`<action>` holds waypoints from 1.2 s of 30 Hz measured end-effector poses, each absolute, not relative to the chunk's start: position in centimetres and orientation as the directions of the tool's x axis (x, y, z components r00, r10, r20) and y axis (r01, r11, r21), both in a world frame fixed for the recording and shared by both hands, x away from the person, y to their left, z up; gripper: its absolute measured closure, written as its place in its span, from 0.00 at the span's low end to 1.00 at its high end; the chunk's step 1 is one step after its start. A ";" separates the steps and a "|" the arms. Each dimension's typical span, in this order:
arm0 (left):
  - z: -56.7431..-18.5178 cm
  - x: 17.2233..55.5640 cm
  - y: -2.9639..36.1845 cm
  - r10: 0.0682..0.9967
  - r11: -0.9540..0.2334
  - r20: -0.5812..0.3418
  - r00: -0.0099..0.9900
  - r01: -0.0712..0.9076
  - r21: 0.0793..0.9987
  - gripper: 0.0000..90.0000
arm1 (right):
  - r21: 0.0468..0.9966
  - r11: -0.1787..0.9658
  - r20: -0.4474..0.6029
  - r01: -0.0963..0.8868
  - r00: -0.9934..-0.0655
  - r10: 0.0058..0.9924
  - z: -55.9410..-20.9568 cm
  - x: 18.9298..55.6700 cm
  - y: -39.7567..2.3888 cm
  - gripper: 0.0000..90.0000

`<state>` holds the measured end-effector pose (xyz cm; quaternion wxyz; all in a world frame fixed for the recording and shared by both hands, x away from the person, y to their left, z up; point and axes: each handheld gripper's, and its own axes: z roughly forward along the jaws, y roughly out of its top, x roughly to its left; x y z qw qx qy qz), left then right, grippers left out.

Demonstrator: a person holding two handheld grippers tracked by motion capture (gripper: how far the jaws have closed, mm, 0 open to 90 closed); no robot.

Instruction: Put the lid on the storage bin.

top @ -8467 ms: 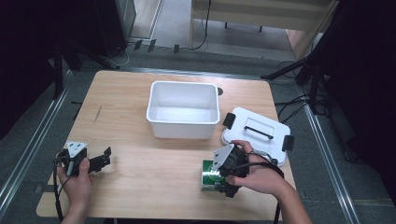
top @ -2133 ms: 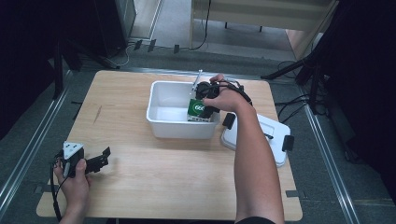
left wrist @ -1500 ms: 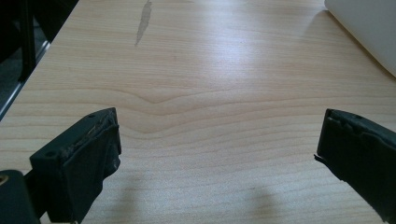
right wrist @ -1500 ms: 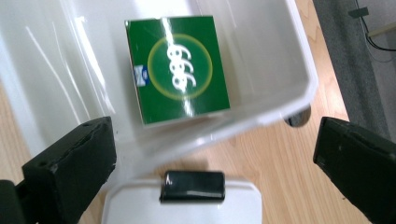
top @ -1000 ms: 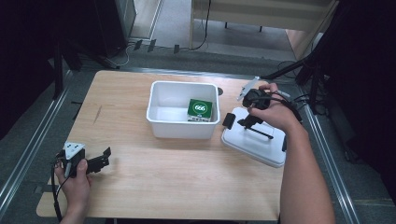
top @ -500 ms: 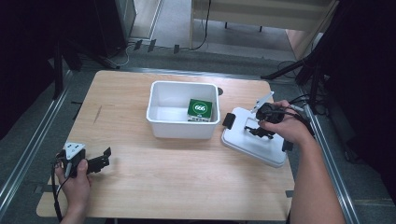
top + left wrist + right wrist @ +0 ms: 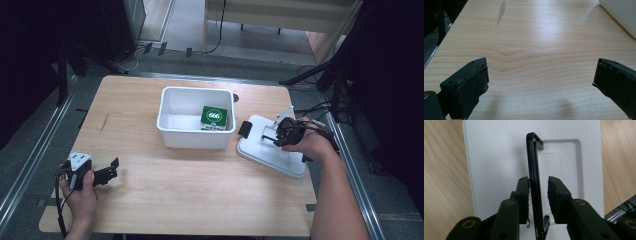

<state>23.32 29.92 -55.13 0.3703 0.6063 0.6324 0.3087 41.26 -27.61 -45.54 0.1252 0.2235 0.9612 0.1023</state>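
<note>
Now poised low over the white lid (image 7: 272,155), at the right side of the tabletop (image 7: 175,195): the right hand-held gripper (image 7: 539,183), gripped in the right hand (image 7: 306,144). Straddles the lid's black handle (image 7: 532,157), which stands up on edge from the shallow recess in the lid's top and runs straight between the two black jaws. Has just been closing on that handle, with one jaw already touching its side and the other a thin gap away, so not yet clamped. Lies flat on the wood, that lid, turned a little askew, just beside the white tub (image 7: 192,142) but apart from it, with a black latch (image 7: 246,128) at the end nearest the tub. Stands near the middle of the tabletop, the tub, uncovered, with a green box (image 7: 214,118) inside against its right wall, a white round mark with digits on the face turned up. Rests well apart from all this, at the near left corner of the tabletop: the left hand-held gripper (image 7: 112,169), wrapped in the left hand (image 7: 80,192), cable trailing down past the wrist. Points toward the tub with jaws spread wide and nothing between them but bare wood grain, as seen in the left gripper view, where a pale corner of the tub shows at the upper right.
</note>
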 end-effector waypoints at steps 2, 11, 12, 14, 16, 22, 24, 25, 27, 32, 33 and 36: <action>-55.1 23.3 29.9 0.995 0.075 -0.095 0.009 0.538 0.840 0.00 | 0.237 0.886 -0.214 0.397 -0.869 0.447 -45.7 41.3 -27.4 0.86; -55.1 23.3 29.9 0.995 0.076 -0.096 0.009 0.538 0.840 0.00 | 0.252 0.900 -0.256 0.356 -0.872 0.416 -45.9 41.5 -27.2 0.94; -55.1 23.3 29.9 0.995 0.076 -0.095 0.009 0.538 0.840 0.00 | 0.251 0.904 -0.258 0.347 -0.876 0.408 -45.9 41.5 -27.3 0.95; -55.1 23.3 29.9 0.995 0.075 -0.095 0.008 0.538 0.840 0.00 | 0.254 0.901 -0.249 0.352 -0.876 0.412 -45.7 41.5 -27.4 0.95; -55.1 23.3 29.9 0.995 0.075 -0.095 0.008 0.538 0.840 0.00 | 0.257 0.903 -0.251 0.344 -0.878 0.407 -45.6 41.5 -27.6 0.95; -55.1 23.3 29.9 0.996 0.075 -0.094 0.008 0.537 0.840 0.00 | 0.255 0.912 -0.273 0.322 -0.881 0.387 -44.5 41.2 -28.4 0.95; -55.1 23.3 29.9 0.996 0.073 -0.091 0.008 0.538 0.840 0.00 | 0.262 0.910 -0.279 0.320 -0.878 0.389 -43.9 41.1 -28.8 0.95; -55.1 23.3 29.9 0.996 0.073 -0.091 0.008 0.538 0.840 0.00 | 0.265 0.910 -0.283 0.318 -0.876 0.389 -43.6 41.0 -29.0 0.95; -55.1 23.3 29.9 0.996 0.073 -0.091 0.007 0.538 0.840 0.00 | 0.274 0.908 -0.285 0.317 -0.875 0.392 -42.8 40.8 -29.4 0.95; -55.1 23.3 29.8 0.996 0.071 -0.089 0.007 0.539 0.839 0.00 | 0.281 0.915 -0.303 0.289 -0.878 0.371 -40.8 40.5 -29.7 0.95; -55.1 23.3 29.8 0.996 0.071 -0.089 0.007 0.539 0.839 0.00 | 0.281 0.915 -0.303 0.289 -0.878 0.371 -40.8 40.5 -29.7 0.95; -55.1 23.3 29.8 0.996 0.071 -0.089 0.007 0.539 0.839 0.00 | 0.290 0.917 -0.312 0.274 -0.879 0.361 -39.6 40.5 -29.8 0.95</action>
